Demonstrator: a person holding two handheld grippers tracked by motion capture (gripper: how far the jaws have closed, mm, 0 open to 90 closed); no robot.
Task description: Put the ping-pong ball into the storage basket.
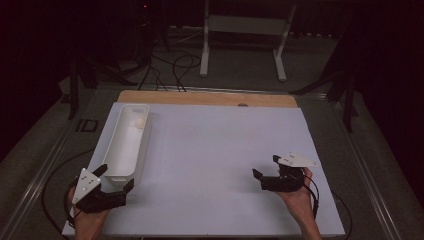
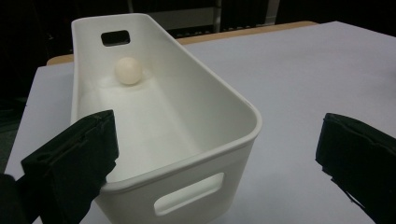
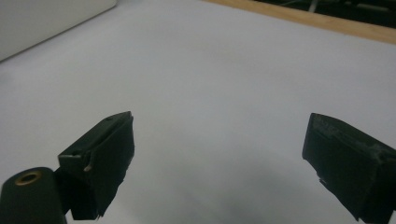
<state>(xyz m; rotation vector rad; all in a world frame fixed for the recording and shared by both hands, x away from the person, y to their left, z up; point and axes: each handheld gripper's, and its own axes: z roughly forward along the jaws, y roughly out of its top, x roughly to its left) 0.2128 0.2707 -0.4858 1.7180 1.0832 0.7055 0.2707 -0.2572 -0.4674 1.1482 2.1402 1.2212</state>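
I hold my left gripper (image 1: 116, 176) at the near end of the white bin (image 2: 205, 140), jaws wide open around its corner, probably to grasp it. The ball (image 2: 128, 70) rests at the bin's far end. My right gripper (image 1: 265, 167) waits open over the worktop (image 1: 210, 150), empty.

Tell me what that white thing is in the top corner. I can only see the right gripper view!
Observer: It's a long white bin on the left side of the table.
Operator: Is anything inside?
Observer: One pale ball, at the far end.
Operator: Where's my other claw?
Observer: The left claw is open, by the bin's near end, holding nothing.
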